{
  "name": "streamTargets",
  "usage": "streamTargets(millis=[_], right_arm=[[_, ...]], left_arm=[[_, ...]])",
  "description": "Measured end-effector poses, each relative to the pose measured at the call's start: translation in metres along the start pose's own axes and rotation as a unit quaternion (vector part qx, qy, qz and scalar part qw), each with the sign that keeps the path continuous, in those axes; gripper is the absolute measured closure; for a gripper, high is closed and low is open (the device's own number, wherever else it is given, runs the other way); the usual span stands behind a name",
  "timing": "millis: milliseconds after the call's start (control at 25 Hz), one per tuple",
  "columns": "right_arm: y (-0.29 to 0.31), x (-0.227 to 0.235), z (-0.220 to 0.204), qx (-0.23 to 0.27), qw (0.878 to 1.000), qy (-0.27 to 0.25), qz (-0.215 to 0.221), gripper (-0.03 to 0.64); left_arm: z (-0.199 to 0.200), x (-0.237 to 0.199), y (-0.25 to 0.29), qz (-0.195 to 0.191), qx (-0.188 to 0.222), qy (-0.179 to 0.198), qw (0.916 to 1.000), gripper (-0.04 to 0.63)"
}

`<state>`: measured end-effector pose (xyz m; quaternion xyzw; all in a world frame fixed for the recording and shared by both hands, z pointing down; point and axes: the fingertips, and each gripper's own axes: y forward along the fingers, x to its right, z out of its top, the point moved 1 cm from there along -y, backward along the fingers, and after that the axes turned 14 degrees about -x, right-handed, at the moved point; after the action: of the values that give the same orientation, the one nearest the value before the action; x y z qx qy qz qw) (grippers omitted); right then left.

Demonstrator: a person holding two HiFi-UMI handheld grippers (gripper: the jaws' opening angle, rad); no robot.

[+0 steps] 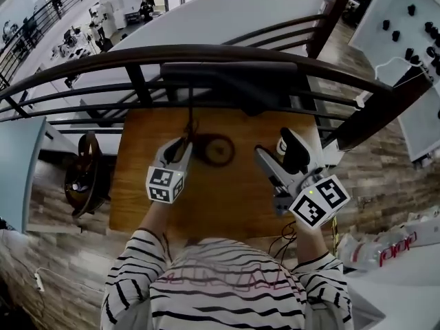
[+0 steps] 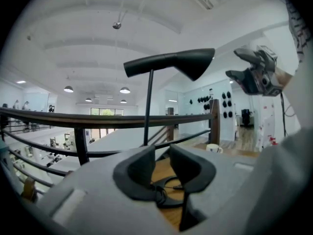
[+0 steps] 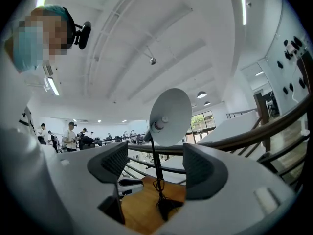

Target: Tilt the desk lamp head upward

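Observation:
The black desk lamp stands on the wooden desk (image 1: 227, 208): a round base (image 1: 218, 150), a thin stem (image 2: 148, 106) and a wide head (image 1: 234, 81) lying about level above the desk's far edge. My left gripper (image 1: 184, 145) is right beside the stem, low down. In the left gripper view its jaws (image 2: 162, 163) stand a narrow gap apart with only desk and cord showing between them; the stem rises just beyond the left pad. My right gripper (image 1: 278, 150) stays to the right of the base, open and empty. It looks up at the head's pale underside (image 3: 170, 115).
A dark curved railing (image 1: 206, 53) runs along the desk's far side, close behind the lamp. A white cup (image 1: 282, 145) stands on the desk by the right gripper's tips. A dark chair (image 1: 86, 177) is left of the desk. A plastic bottle (image 1: 385, 243) lies at right.

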<state>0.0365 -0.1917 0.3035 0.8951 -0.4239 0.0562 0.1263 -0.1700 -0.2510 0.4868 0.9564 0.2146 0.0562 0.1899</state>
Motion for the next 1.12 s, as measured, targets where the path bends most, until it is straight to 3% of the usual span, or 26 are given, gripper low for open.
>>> streamTargets(millis=[240, 440, 800, 1120], right_arm=[[-0.010, 0.006, -0.035, -0.023, 0.999, 0.033, 0.018, 0.268], [-0.023, 0.012, -0.055, -0.034, 0.998, 0.047, 0.016, 0.306], [-0.049, 0.012, -0.102, -0.056, 0.997, 0.055, 0.020, 0.409], [-0.071, 0.018, -0.137, -0.076, 0.995, 0.062, 0.019, 0.544]], left_arm=[[0.012, 0.034, -0.033, 0.012, 0.037, -0.021, 0.9990, 0.506], [0.014, 0.062, -0.051, 0.022, 0.038, -0.014, 0.9990, 0.514], [0.007, 0.118, -0.075, 0.035, 0.040, -0.021, 0.9984, 0.555], [0.000, 0.160, -0.092, 0.050, 0.045, -0.035, 0.9971, 0.575]])
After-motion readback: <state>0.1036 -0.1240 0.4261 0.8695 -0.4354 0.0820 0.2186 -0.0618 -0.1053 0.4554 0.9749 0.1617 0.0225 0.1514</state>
